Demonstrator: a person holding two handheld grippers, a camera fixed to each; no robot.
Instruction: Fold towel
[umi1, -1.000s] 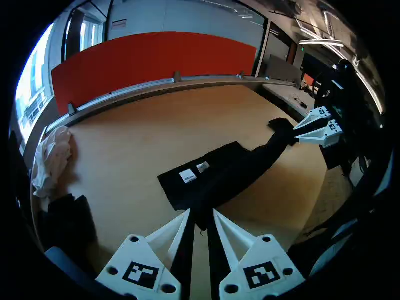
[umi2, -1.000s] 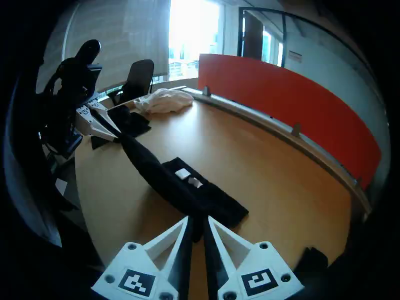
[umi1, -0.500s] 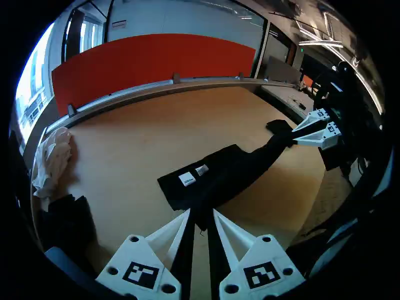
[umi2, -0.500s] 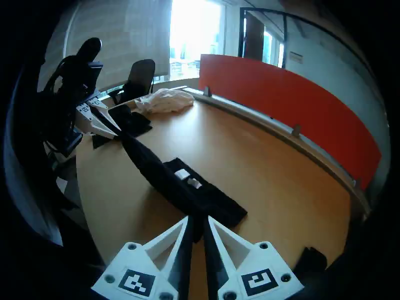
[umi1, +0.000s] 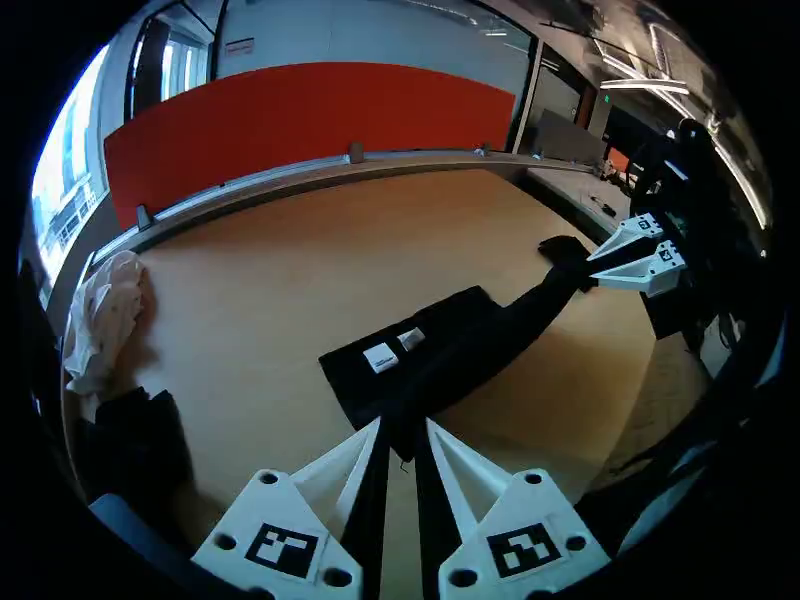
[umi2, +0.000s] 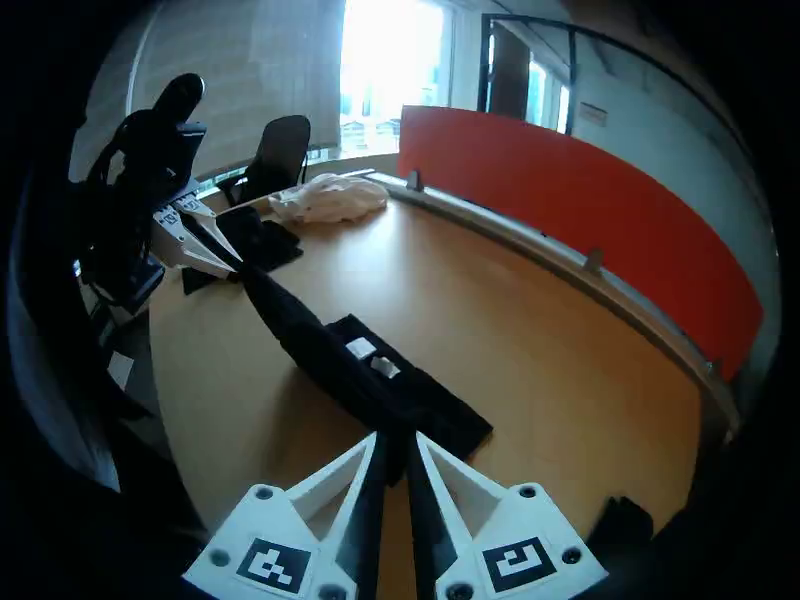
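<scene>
Two white tags (umi1: 392, 350) on top of a black towel (umi1: 450, 340) in the left gripper view. Towel stretched in a long band across the near side of the counter (umi1: 300, 260), wider part flat near the middle, both ends lifted off the wood. Left gripper (umi1: 400, 445) at the bottom, jaws nearly pressed together, pinching the near end of the towel. Right gripper (umi1: 592, 270) far off by the right edge of the counter, jaws pinching the other end. White cloth (umi1: 100, 315) heaped at the left edge, dark bundle (umi1: 140, 440) just below it, red screen (umi1: 300, 110) along the far edge.

Right gripper view next: right gripper (umi2: 395, 450) at the bottom, jaws close together, gripping one end of the towel (umi2: 330, 360). Towel running away along the left edge of the counter (umi2: 520, 330) to the left gripper (umi2: 232, 268), pinched there too, both tags (umi2: 370, 358) facing up. White cloth (umi2: 325, 198) at the far end, office chair (umi2: 278, 150) behind it, red screen (umi2: 600, 220) on the right.
</scene>
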